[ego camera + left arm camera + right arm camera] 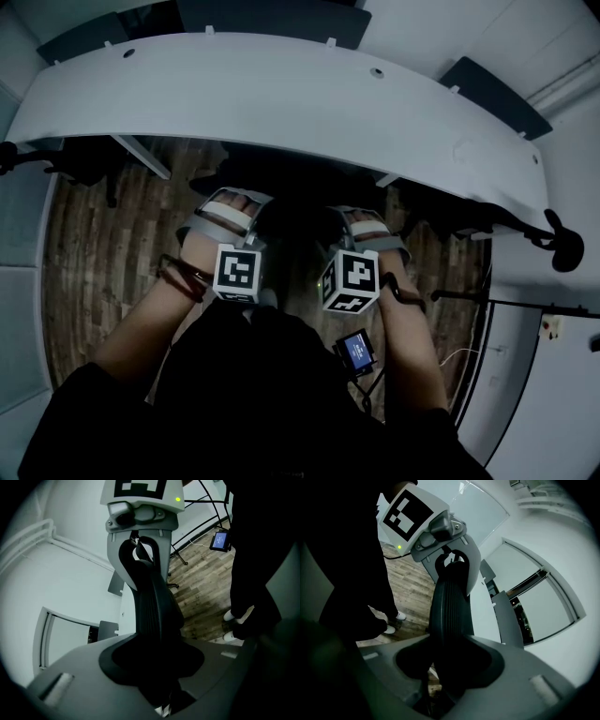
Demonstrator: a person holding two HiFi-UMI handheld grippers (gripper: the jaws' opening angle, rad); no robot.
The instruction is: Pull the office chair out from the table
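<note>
The black office chair stands tucked under the near edge of the curved white table. Both grippers hold the top rim of its backrest. My left gripper grips the rim on the left, and my right gripper grips it on the right. In the left gripper view the ribbed black rim runs out from between my left gripper's jaws up to the right gripper. The right gripper view shows the same rim passing between the right gripper's jaws toward the left gripper. The seat and base are hidden.
Other dark chairs sit under the table at left and right. Dark panels stand beyond the table. A small device with a blue screen hangs at my waist. Stand legs and cables cross the wooden floor at right.
</note>
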